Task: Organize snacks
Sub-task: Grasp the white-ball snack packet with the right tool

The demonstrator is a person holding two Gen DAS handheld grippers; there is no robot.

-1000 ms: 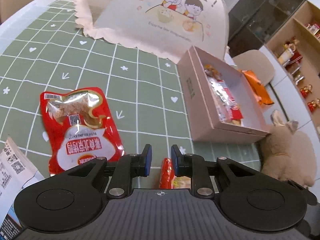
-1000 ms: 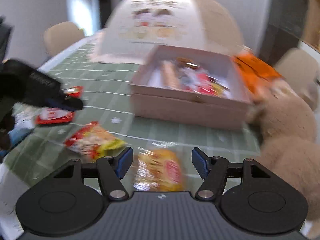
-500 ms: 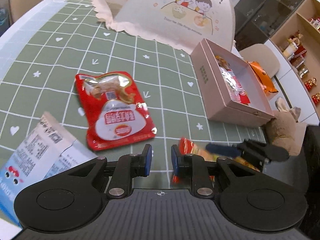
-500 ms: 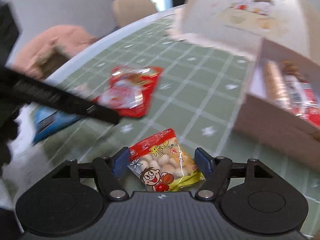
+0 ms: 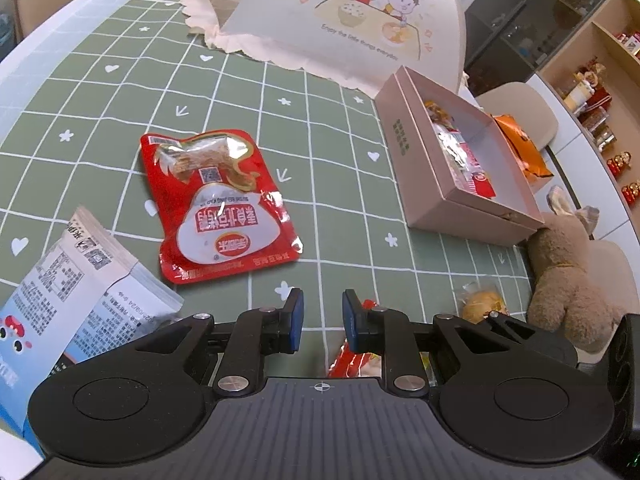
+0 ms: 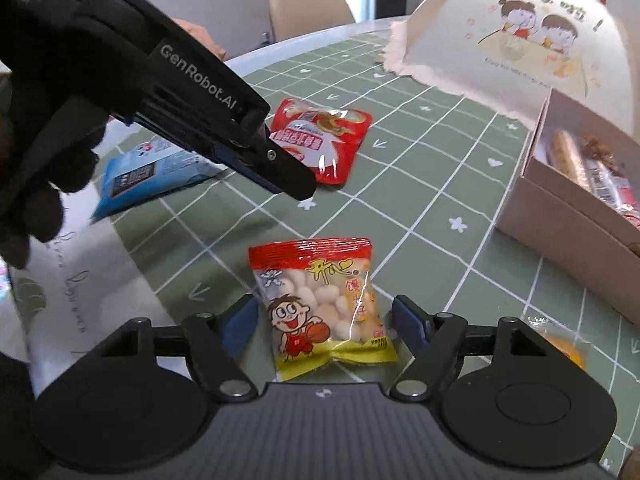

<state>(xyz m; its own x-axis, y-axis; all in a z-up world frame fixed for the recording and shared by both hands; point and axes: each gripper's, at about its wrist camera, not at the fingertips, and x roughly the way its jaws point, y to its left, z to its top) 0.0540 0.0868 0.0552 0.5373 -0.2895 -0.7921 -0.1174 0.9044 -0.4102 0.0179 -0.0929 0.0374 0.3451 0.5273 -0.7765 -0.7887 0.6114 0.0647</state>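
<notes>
right gripper (image 6: 322, 322): jaws opening, straddling the small red-and-yellow plastic packet of white puffs with a cartoon boy (image 6: 324, 300); pads clear of both edges, nothing clenched. packet flat on the green grid-patterned tablecloth (image 6: 432, 184). left gripper (image 5: 322, 320): jaws nearly closed on nothing, hovering over the cloth. flat red foil pouch (image 5: 218, 206) at 11 o'clock of it; open pale pink cardboard box (image 5: 416, 176), partly filled, at 2 o'clock. judged step: pick-up of the puff packet. next: lower, close on packet sides, carry to box.
</notes>
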